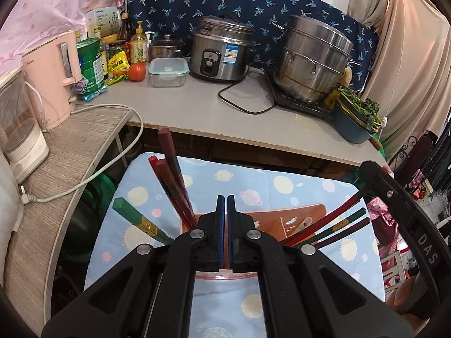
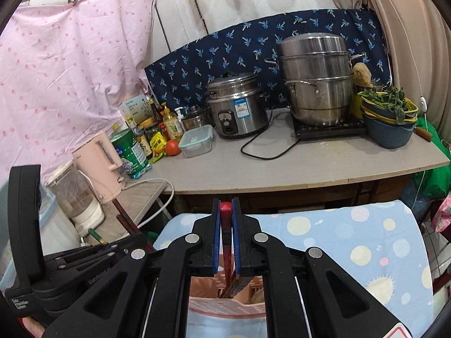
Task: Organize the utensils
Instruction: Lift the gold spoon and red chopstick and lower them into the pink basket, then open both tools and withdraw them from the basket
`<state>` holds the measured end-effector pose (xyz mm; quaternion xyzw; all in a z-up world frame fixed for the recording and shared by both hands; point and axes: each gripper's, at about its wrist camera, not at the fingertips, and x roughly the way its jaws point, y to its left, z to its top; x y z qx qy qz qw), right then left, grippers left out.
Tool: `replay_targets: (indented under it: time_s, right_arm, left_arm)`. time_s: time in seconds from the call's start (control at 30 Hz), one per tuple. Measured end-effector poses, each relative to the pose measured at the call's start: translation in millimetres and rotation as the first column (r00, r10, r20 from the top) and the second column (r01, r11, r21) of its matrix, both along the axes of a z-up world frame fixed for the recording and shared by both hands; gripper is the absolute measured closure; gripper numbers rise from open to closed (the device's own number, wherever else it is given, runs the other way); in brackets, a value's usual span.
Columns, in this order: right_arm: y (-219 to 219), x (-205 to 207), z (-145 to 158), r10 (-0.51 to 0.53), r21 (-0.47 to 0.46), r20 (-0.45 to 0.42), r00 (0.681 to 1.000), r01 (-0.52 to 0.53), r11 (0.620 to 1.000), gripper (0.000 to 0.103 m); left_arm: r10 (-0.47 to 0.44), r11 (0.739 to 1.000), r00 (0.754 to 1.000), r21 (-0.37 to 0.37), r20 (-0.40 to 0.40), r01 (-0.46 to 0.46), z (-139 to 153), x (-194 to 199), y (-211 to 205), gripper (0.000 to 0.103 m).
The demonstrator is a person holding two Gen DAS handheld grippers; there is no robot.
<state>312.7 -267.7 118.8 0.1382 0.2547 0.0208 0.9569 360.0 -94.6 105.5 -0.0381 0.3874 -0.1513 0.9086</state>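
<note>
An orange-pink utensil holder (image 1: 270, 219) stands on a blue planet-print cloth (image 1: 296, 186). Red chopsticks (image 1: 172, 180) and a green one (image 1: 135, 217) lean out to its left; red, green and dark ones (image 1: 338, 222) lean right. My left gripper (image 1: 226, 200) hovers over the holder, shut with nothing between its pads. In the right wrist view my right gripper (image 2: 226, 205) is shut on a red chopstick (image 2: 226, 208), whose lower end reaches into the holder (image 2: 225, 307). The black body of the right tool (image 1: 394, 197) shows at the right edge of the left wrist view.
Beyond the cloth a grey counter (image 1: 197, 107) carries a rice cooker (image 1: 220, 53), a steel steamer pot (image 1: 313, 59), a lidded clear box (image 1: 168, 71), a tomato (image 1: 137, 71) and a basin of greens (image 1: 358, 112). A pink kettle (image 1: 53, 76) and a white cord (image 1: 112, 166) sit on the left shelf.
</note>
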Motion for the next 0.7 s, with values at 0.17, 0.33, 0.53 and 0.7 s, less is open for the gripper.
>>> replay_targets:
  time_s: [0.17, 0.33, 0.53, 0.7]
  right_arm:
    - [1, -4, -4, -0.001, -0.007, -0.007, 1.000, 0.001, 1.000, 0.088]
    - [1, -17, 2, -0.012, -0.016, 0.022, 1.000, 0.013, 1.000, 0.075]
    - [3, -41, 15, -0.003, -0.019, 0.045, 0.999, 0.004, 1.000, 0.064]
    - [6, -69, 20, -0.003, -0.035, 0.042, 0.999, 0.004, 0.999, 0.055]
  left_arm:
    - [0.013, 1.000, 1.000, 0.014, 0.014, -0.013, 1, -4, 0, 0.088]
    - [0.033, 0.999, 0.998, 0.032, 0.054, -0.035, 6, -16, 3, 0.067]
    - [0.046, 0.997, 0.995, 0.049, 0.088, -0.051, 16, -39, 7, 0.056]
    - [0.059, 0.994, 0.990, 0.087, 0.126, -0.071, 21, -64, 8, 0.041]
